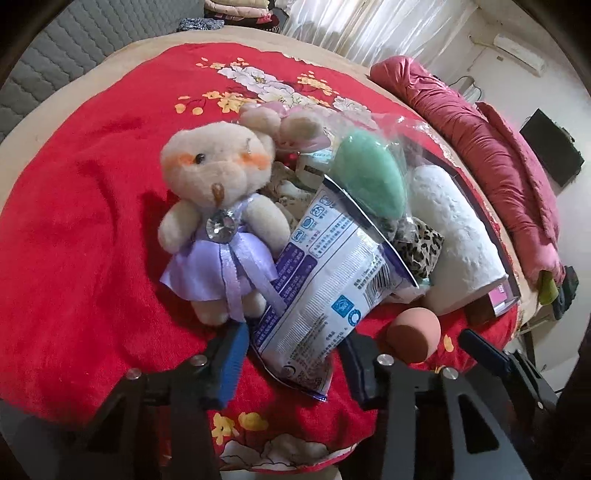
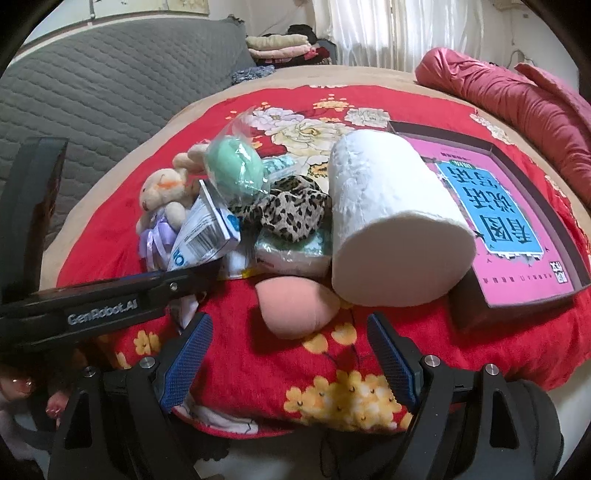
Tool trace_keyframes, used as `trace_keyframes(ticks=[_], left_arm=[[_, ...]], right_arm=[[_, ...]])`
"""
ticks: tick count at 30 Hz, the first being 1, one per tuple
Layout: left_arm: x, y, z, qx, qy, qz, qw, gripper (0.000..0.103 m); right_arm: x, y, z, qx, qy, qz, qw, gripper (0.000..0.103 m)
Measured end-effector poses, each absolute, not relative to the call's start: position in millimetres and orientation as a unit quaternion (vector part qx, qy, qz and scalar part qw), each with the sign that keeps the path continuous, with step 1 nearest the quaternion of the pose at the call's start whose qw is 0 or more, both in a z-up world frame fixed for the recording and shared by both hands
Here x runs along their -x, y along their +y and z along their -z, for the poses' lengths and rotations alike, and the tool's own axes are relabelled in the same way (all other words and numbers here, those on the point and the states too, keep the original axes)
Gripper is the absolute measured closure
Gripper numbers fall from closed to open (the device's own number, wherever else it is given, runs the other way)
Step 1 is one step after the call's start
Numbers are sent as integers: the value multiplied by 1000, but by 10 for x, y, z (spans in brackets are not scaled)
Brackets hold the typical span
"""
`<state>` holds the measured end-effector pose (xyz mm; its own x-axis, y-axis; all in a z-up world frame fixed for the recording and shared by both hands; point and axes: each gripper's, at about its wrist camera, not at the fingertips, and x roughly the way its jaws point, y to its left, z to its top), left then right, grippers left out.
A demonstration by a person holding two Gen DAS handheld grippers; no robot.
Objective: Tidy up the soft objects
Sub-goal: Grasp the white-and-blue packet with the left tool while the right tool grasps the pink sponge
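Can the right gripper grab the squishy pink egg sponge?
Probably yes. The right gripper is open, and the pink egg-shaped sponge lies just ahead on the red blanket, with nothing between them.

Both wrist cams low, close, facing same pile; share teddy (image 1: pixel 218 218), sponge (image 2: pixel 295 310).

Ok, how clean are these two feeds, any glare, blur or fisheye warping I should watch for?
Left wrist view: the curtained window is blown out, the bed's edges curve hard, and the tissue pack reads sharp between the left gripper fingers. Right wrist view: the curtain glares too, the paper roll looks stretched, and the pink sponge casts a soft shadow.
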<state>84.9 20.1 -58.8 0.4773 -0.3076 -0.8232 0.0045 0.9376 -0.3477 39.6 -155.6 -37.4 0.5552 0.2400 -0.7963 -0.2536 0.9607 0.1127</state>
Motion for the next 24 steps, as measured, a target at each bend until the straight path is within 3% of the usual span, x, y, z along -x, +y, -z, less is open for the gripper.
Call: trace_keyframes(ticks=[7,16,24], left_arm=[[-812,281,586,172,499,111,842,63],[-784,282,590,176,499,118,840,67],[-695,286,541,179,491,122,844,73]], right_arm=[[-558,-1563,488,-11,458,-136,878,20],[-634,-1593,547,-2,453,-134,881,46],[-531,-1597,418,-1,430,-167,887,51]])
